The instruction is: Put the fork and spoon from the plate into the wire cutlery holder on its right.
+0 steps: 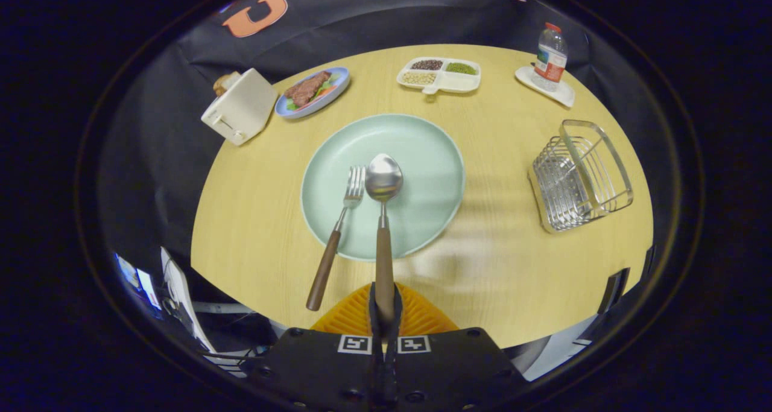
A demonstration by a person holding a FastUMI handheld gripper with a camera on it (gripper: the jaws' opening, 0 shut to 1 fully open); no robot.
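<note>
item: gripper (385,303), jaws closed narrow on the spoon (383,219), both fingers pressing the wooden handle near its tail end. grip is far from the bowl, so the spoon is judged head-heavy and liable to droop or swing.

item: spoon. bowl over the plate (422,158) centre, at 12 o'clock from the jaws; handle runs straight back into them. cannot tell whether the bowl rests on the plate or is just clear of it.

item: fork (338,231). lies just beside the spoon at its 9 o'clock, tines on the plate, wooden handle over the rim onto the counter (253,219). tines near the spoon bowl; apart, but close.

item: holder (579,177). wire, open top, at 3 o'clock from the plate, well apart from it, with bare counter between.

item: others. toaster (238,107) at 10 o'clock, dish (312,92) with food at 11, tray (439,75) with compartments at 12, bottle (550,56) on a saucer at 1. none lie on the path to the holder.

handling note, step in hand: carry the spoon to the holder.
- lift straight up first, so the bowl does not nudge the fork tines.
- keep the squeeze firm; a tail-end grip invites slip.
- swing toward 3 o'clock slowly, keeping the bowl above the holder's top wire.
- tip the spoon toward upright over the opening, lower it inside, then release.
- fork is judged next.
</note>
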